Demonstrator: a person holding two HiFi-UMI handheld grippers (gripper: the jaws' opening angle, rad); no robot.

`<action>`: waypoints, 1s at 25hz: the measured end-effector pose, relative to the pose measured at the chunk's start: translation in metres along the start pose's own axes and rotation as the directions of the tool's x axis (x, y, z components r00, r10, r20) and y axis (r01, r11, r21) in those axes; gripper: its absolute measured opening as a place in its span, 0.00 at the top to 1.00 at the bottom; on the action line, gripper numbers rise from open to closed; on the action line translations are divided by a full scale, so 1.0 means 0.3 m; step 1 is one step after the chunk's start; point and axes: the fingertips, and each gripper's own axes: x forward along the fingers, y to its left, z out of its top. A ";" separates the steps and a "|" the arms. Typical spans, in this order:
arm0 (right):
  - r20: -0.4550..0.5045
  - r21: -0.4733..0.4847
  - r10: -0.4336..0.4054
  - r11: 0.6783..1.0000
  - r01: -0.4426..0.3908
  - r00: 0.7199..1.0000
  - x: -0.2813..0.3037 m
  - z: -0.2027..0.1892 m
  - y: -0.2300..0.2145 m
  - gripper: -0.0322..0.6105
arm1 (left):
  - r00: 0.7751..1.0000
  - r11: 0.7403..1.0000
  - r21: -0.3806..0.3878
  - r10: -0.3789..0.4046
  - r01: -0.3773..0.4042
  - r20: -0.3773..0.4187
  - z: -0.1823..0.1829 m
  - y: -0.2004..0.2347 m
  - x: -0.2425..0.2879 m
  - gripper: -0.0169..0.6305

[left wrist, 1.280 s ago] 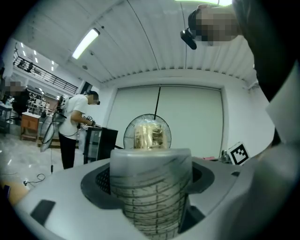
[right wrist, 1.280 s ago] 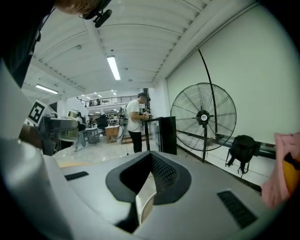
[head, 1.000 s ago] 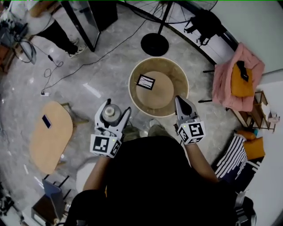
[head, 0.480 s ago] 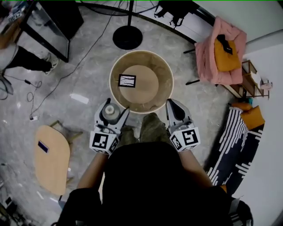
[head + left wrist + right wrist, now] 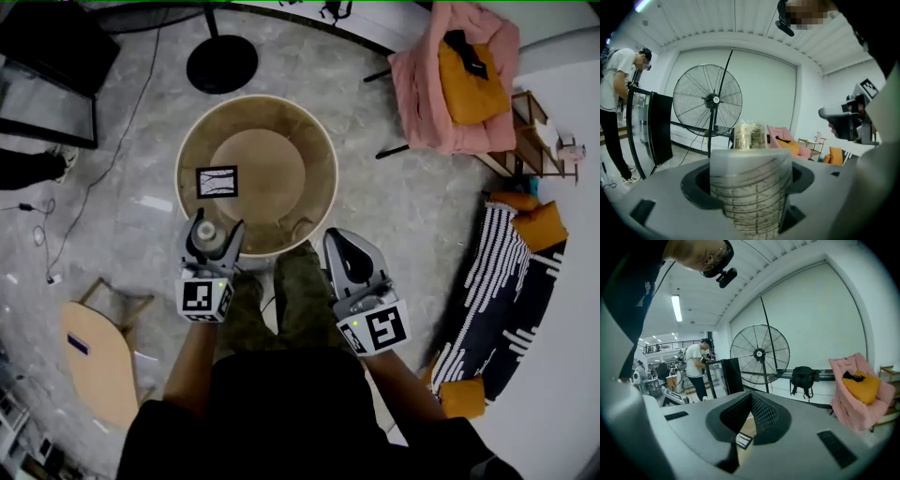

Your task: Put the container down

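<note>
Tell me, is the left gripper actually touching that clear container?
Touching. The left gripper view shows the container wedged between the two jaws of the left gripper, with no gap on either side.

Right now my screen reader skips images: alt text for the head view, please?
Seen from above, the left gripper holds a clear container at the near edge of a round wooden table; the right gripper, shut and empty, hangs alongside.

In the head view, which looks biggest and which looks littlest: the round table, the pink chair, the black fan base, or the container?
1. round table
2. pink chair
3. fan base
4. container, held in the left gripper. It is nearer the camera, yet looks smallest.
</note>
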 end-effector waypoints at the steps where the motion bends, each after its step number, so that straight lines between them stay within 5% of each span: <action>1: -0.013 0.008 0.000 1.000 0.000 1.000 0.023 -0.046 -0.038 0.92 | 1.000 1.000 0.006 0.010 -0.010 -0.012 -0.055 0.007 0.059 0.43; 8: -0.091 0.056 0.079 0.996 -0.074 0.993 0.228 -0.415 -0.227 0.92 | 0.997 0.998 0.031 0.056 -0.054 -0.051 -0.411 0.044 0.403 0.43; 15: -0.134 0.121 0.032 0.993 -0.016 0.990 0.424 -0.772 -0.411 0.92 | 0.997 0.998 0.045 0.043 -0.040 -0.064 -0.727 0.086 0.651 0.43; 19: -0.142 0.208 -0.026 0.977 0.055 0.989 0.491 -0.887 -0.496 0.92 | 0.996 0.998 0.040 0.054 -0.052 -0.064 -0.846 0.106 0.738 0.43; 25: -0.185 0.192 0.015 0.981 0.021 0.983 0.545 -1.026 -0.528 0.92 | 0.991 0.994 0.046 0.105 -0.102 -0.082 -1.000 0.113 0.865 0.43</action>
